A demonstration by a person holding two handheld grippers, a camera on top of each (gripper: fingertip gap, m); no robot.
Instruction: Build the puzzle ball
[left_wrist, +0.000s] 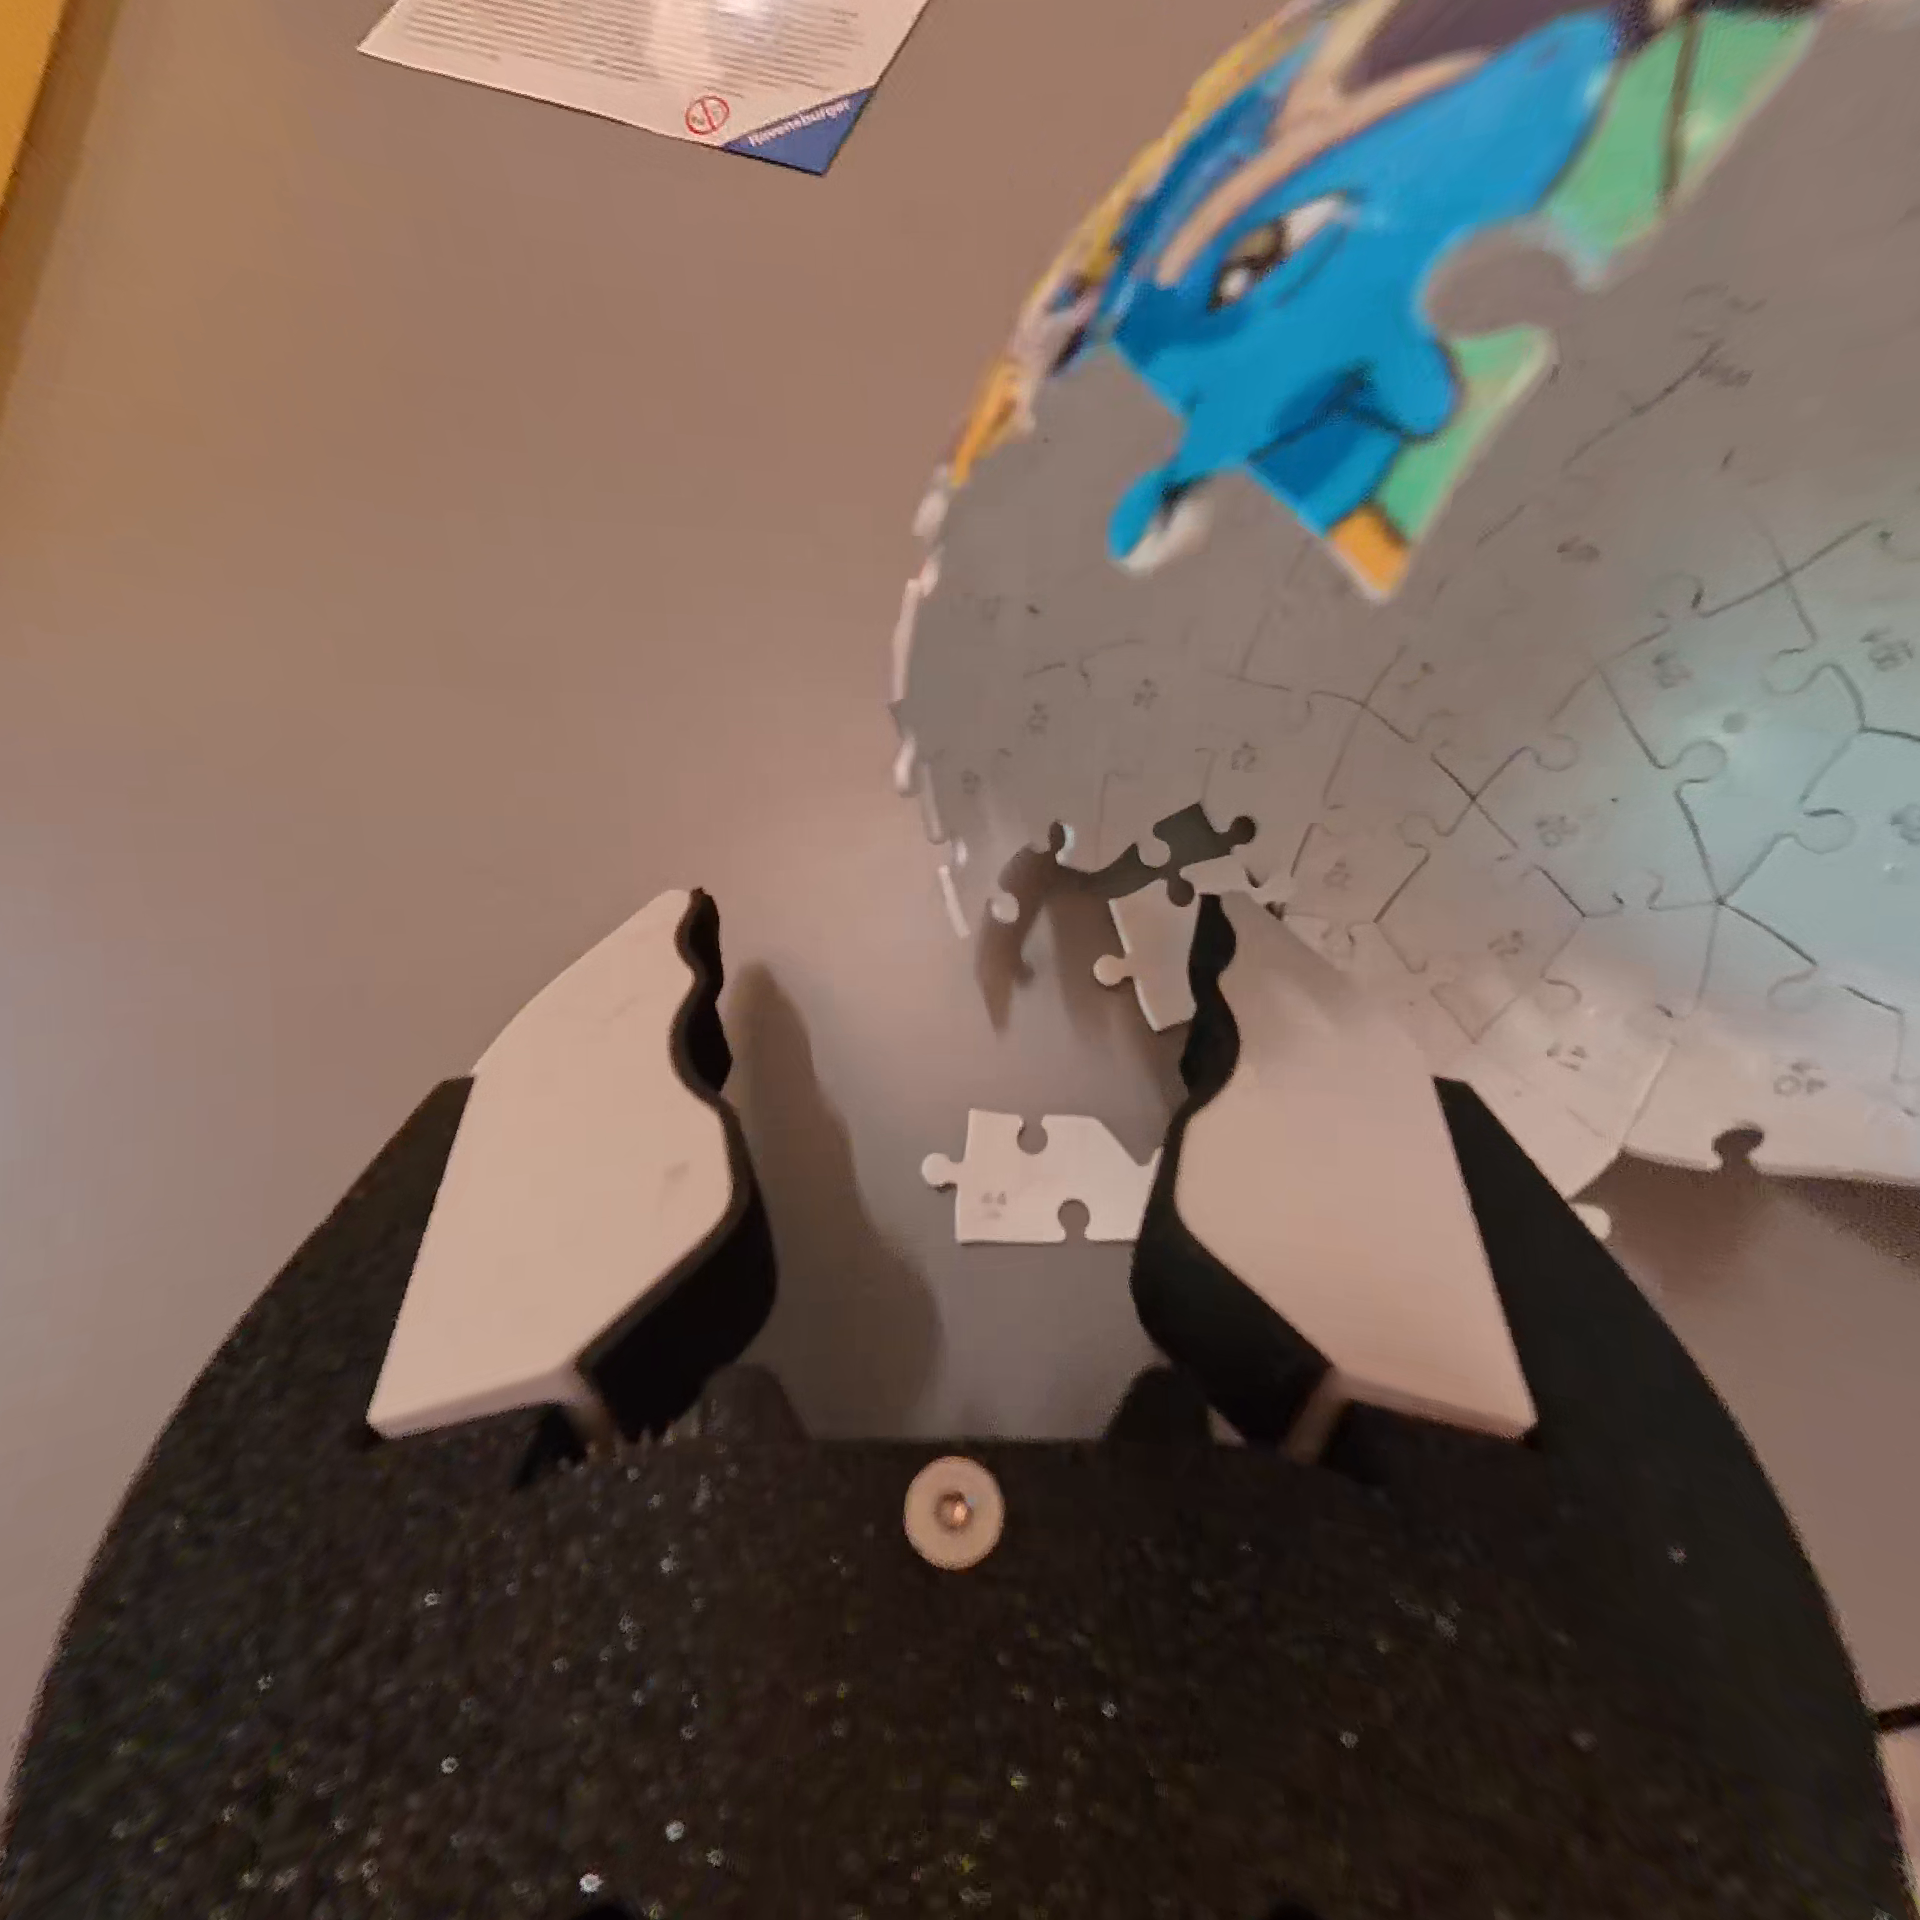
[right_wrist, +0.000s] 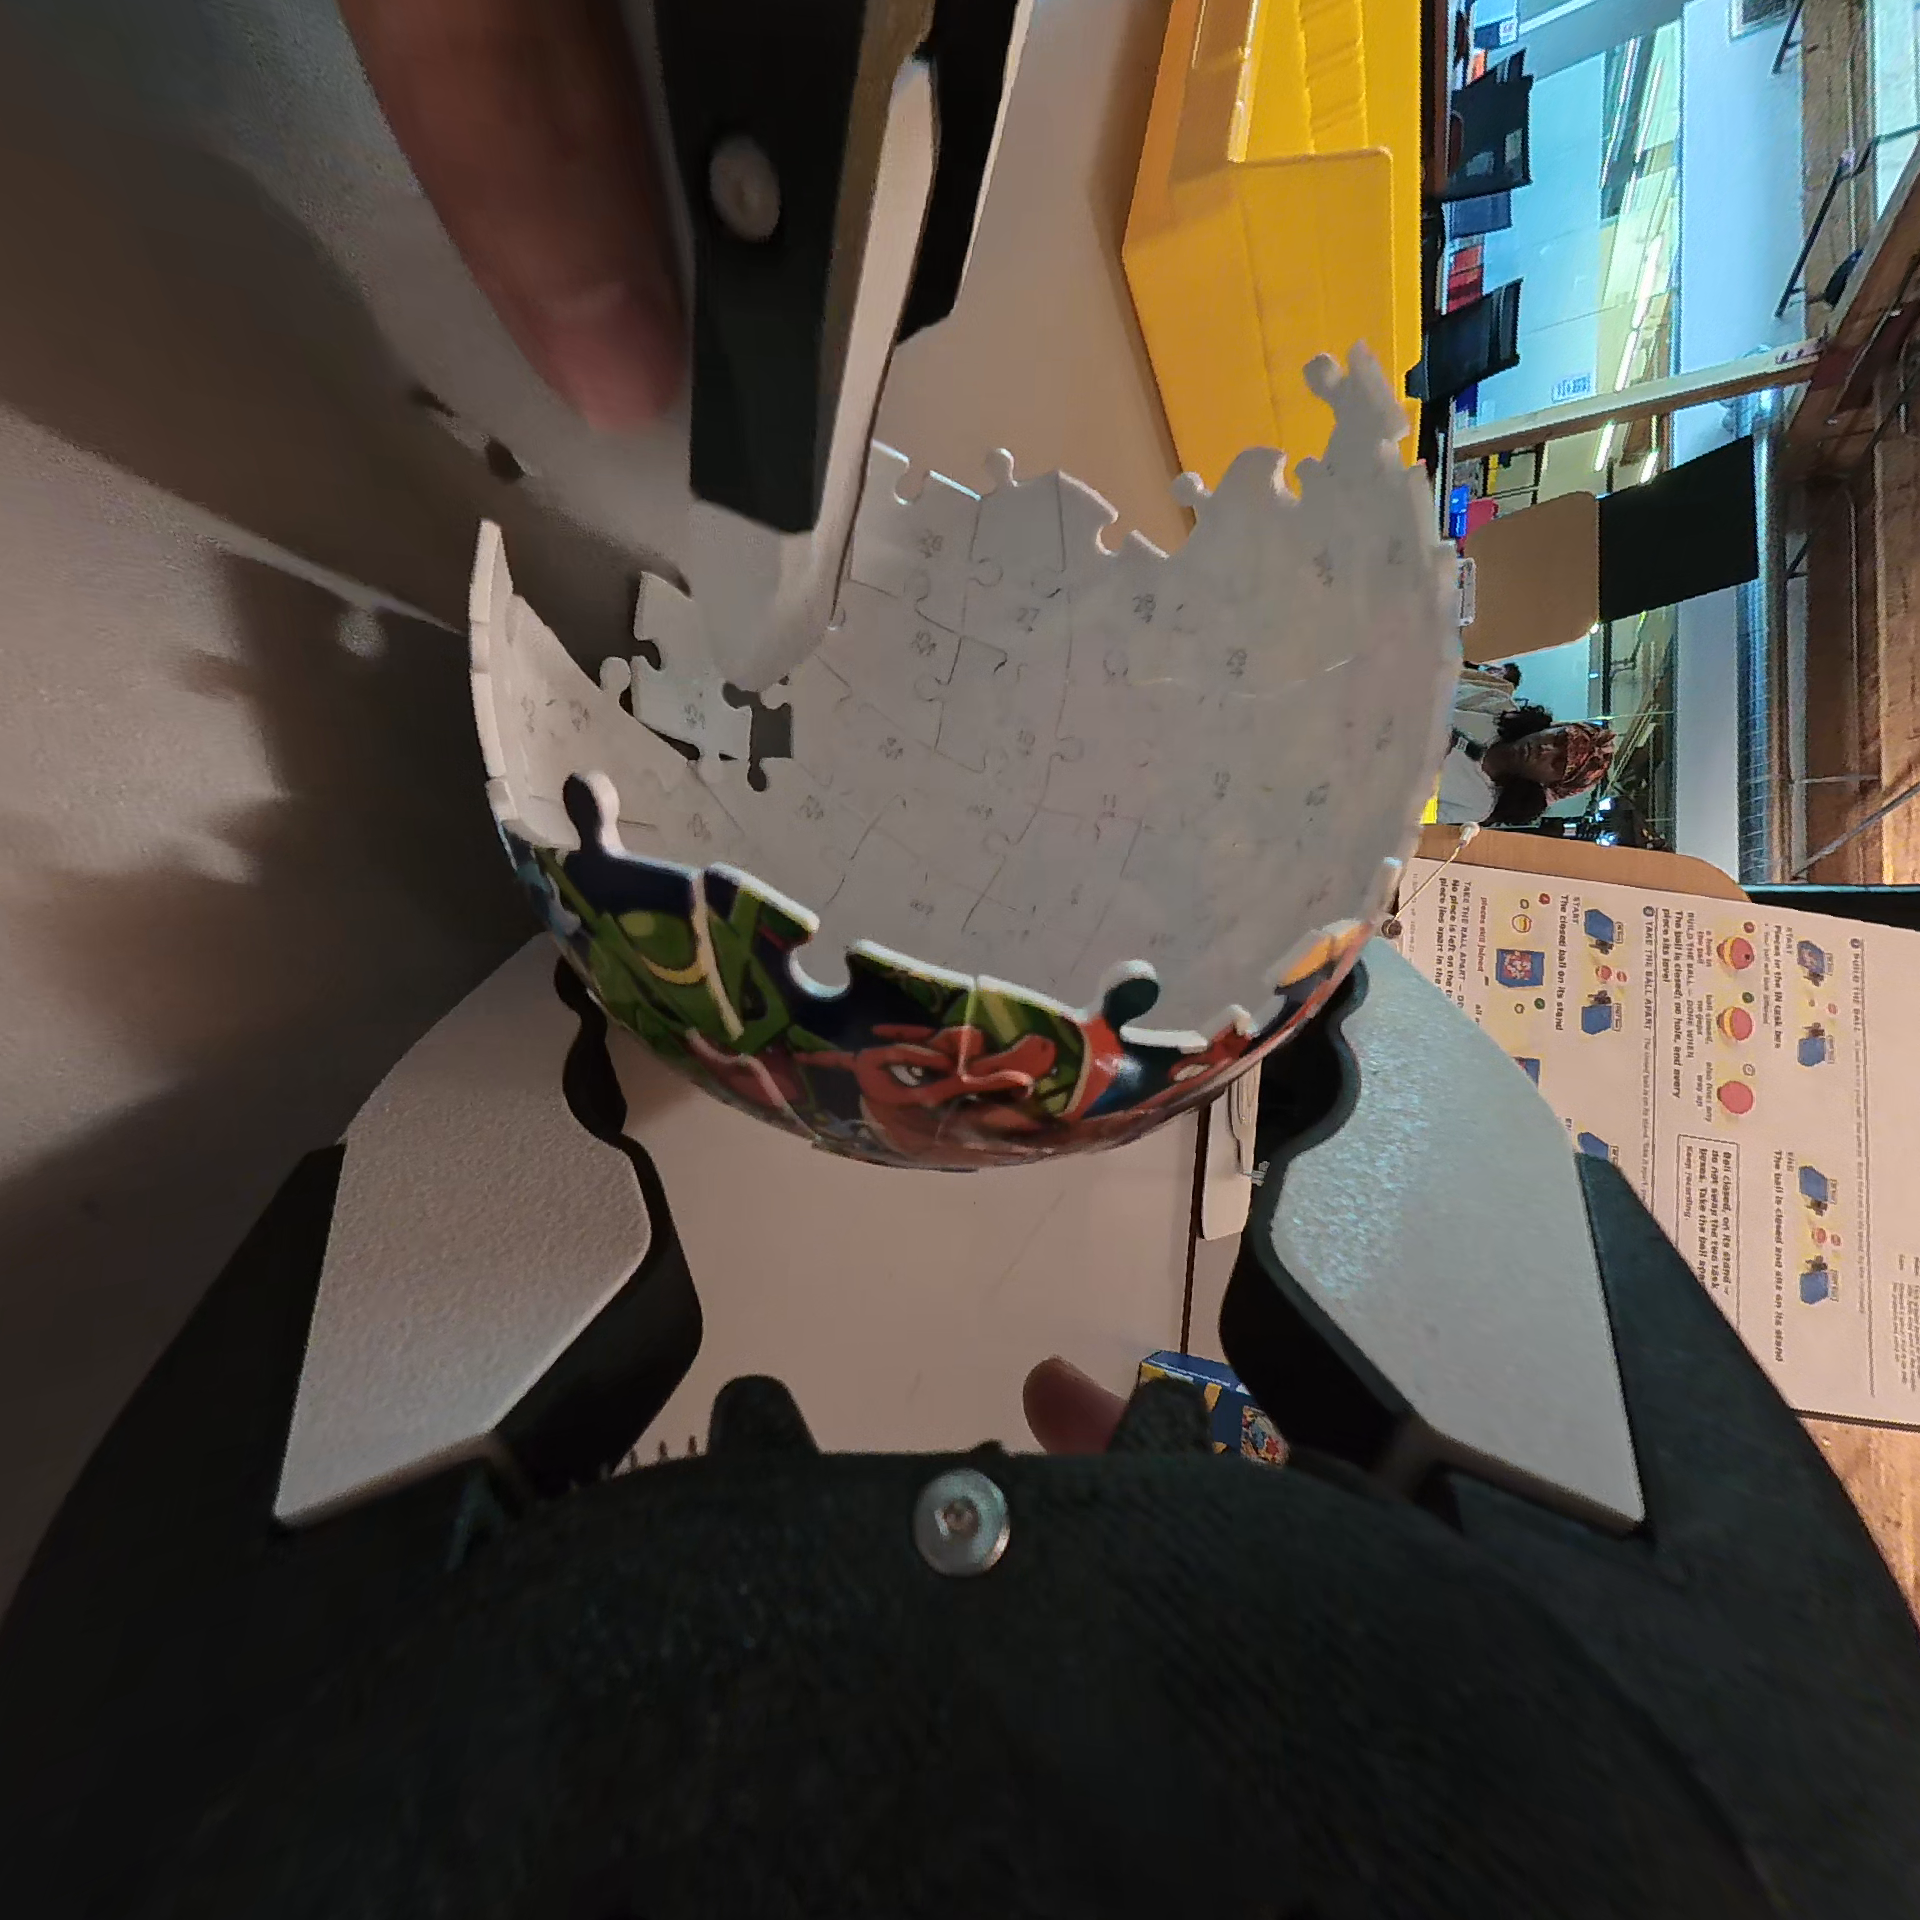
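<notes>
Fingers of the left gripper [left_wrist: 956, 966] stand wide apart in the left wrist view, the right-hand finger touching a loose puzzle piece [left_wrist: 1148, 961] at the half-built puzzle ball's [left_wrist: 1455, 831] rim; another piece [left_wrist: 1039, 1179] lies on the desk [left_wrist: 416, 571] between them, a leaflet [left_wrist: 644, 62] at the far edge. Right wrist view: the right gripper [right_wrist: 961, 1013] is spread around the ball's printed underside, contact unclear; the left gripper's finger [right_wrist: 790, 582] reaches inside the shell, a yellow bin [right_wrist: 1278, 312] and an instruction sheet [right_wrist: 1714, 1122] beyond.

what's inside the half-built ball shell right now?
Inside the ball shell: the left tool's finger pressing a loose white piece beside a gap. The finger hides the piece's upper edge.
</notes>
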